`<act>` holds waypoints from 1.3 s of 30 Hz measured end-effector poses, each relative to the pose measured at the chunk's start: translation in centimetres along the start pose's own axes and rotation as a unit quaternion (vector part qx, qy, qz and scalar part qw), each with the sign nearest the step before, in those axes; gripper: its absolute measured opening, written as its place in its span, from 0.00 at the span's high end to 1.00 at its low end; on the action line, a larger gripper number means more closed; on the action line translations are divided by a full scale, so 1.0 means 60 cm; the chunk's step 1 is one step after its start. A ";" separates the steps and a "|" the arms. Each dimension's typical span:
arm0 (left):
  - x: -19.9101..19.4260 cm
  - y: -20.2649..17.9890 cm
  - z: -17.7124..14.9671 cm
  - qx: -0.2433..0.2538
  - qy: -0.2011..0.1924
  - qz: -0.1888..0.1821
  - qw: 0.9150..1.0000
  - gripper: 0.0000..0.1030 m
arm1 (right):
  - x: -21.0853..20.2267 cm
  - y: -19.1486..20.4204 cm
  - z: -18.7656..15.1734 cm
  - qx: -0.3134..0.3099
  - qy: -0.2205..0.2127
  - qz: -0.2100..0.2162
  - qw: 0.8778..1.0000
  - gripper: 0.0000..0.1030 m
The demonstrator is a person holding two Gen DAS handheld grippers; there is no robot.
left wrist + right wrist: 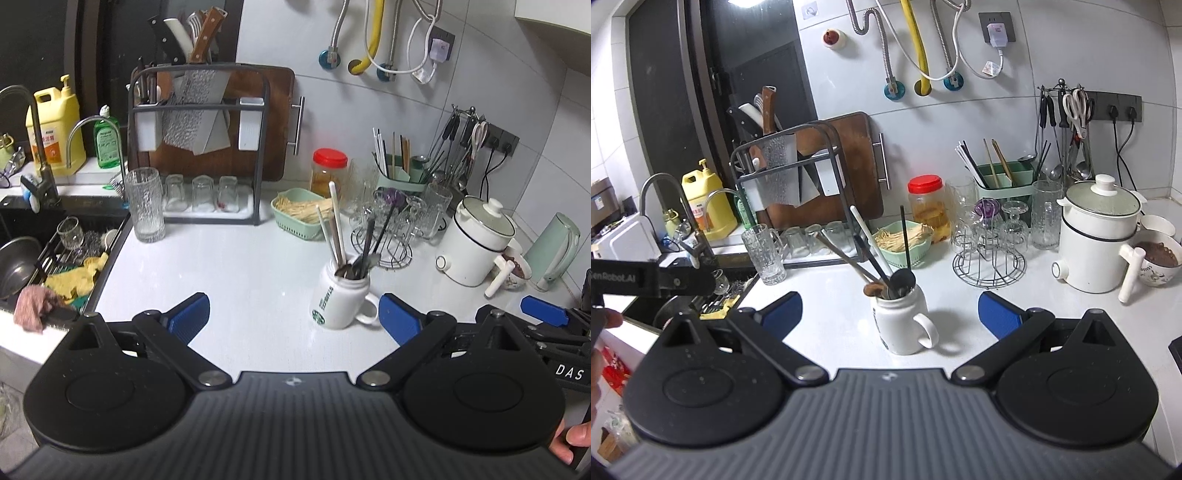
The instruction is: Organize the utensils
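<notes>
Here: glossy white ceramic mug [903, 325], slim spoon handles; ribbed blue-padded claws spread.

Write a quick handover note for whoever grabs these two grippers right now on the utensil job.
Left gripper: open, empty, over the counter.
Right gripper: open, empty, the white mug just ahead between its fingers, untouched.
Things: the mug stands upright on the counter, holding spoons and chopsticks. The green utensil caddy by the back wall already holds several chopsticks.
Done: how much has been sorted cannot be told.
Left: probably move the mug's utensils to the caddy, one at a time.
</notes>
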State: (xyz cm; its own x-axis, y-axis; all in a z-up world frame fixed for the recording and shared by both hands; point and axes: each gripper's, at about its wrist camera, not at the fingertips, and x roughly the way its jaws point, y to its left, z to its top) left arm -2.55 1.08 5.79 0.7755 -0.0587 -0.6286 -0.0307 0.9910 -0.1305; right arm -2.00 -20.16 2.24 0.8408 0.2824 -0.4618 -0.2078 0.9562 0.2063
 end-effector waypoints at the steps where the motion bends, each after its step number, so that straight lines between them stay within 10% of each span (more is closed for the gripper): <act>1: -0.002 -0.002 -0.005 0.000 0.001 0.002 1.000 0.03 | -0.003 -0.002 -0.004 0.002 0.000 -0.001 1.000 0.00; 39: -0.020 -0.036 -0.065 -0.007 0.005 0.019 1.000 0.03 | -0.025 -0.024 -0.047 -0.002 0.009 -0.002 1.000 0.00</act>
State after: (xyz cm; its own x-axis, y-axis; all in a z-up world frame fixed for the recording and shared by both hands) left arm -5.89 -1.45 3.86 0.7669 -0.0228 -0.6414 -0.0691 0.9906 -0.1179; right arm -4.36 -21.76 0.19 0.8328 0.2797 -0.4778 -0.2065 0.9577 0.2006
